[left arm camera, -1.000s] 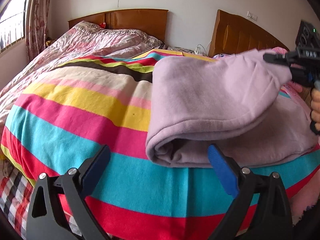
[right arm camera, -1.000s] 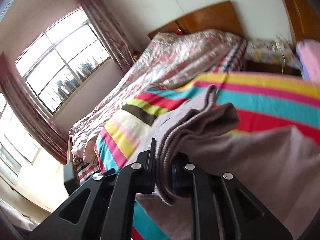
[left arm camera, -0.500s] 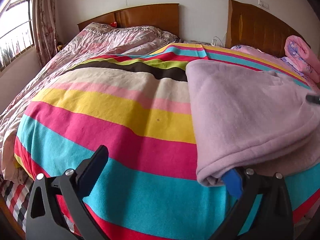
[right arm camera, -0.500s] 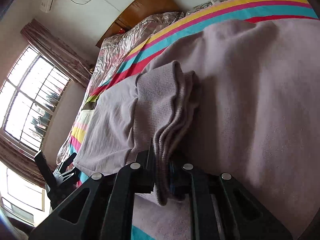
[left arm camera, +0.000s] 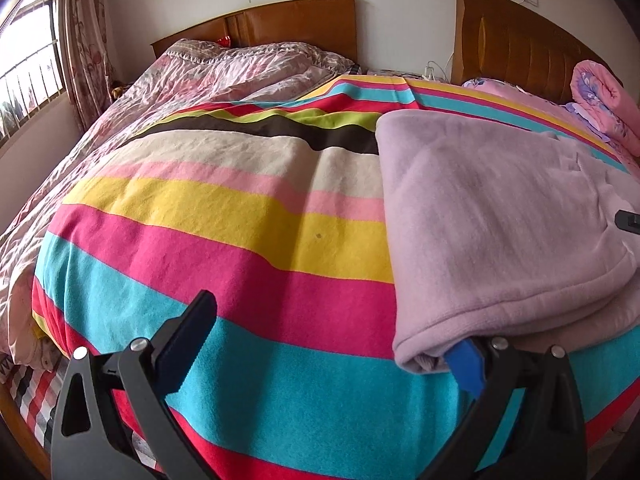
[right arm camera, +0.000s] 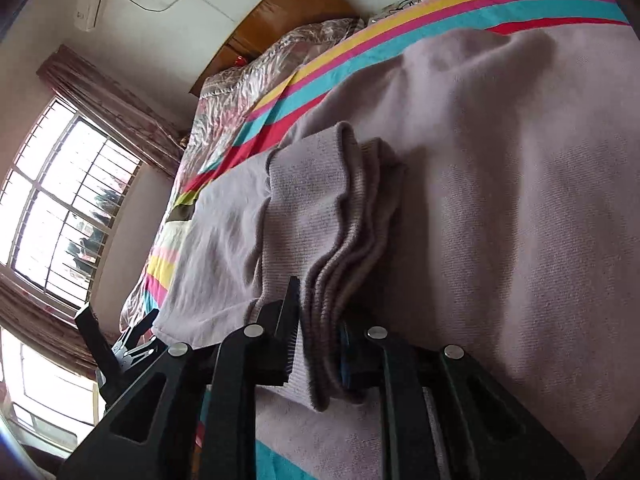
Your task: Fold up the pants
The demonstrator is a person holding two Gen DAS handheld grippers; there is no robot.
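The lilac fleece pants (left arm camera: 492, 216) lie folded over on the striped blanket (left arm camera: 224, 216), at the right of the left wrist view. My left gripper (left arm camera: 332, 344) is open; its right finger sits under the pants' near folded corner, its left finger is over bare blanket. My right gripper (right arm camera: 320, 340) is shut on the stacked ribbed cuffs (right arm camera: 340, 216) of the pants, which rest on the pants' lower layer (right arm camera: 520, 200). The right gripper's tip shows at the right edge of the left wrist view (left arm camera: 628, 222).
A pink floral quilt (left arm camera: 224, 72) lies along the left of the bed, a rolled pink blanket (left arm camera: 604, 96) at the far right. Wooden headboards (left arm camera: 288, 20) stand against the wall. A window (right arm camera: 60, 208) with curtains is at the left. The left gripper (right arm camera: 116, 344) shows below it.
The right gripper has carried the cuffs over and lowered them, so the raised fold now lies flat. The left gripper has shifted left; its right finger is now tucked under the pants' corner.
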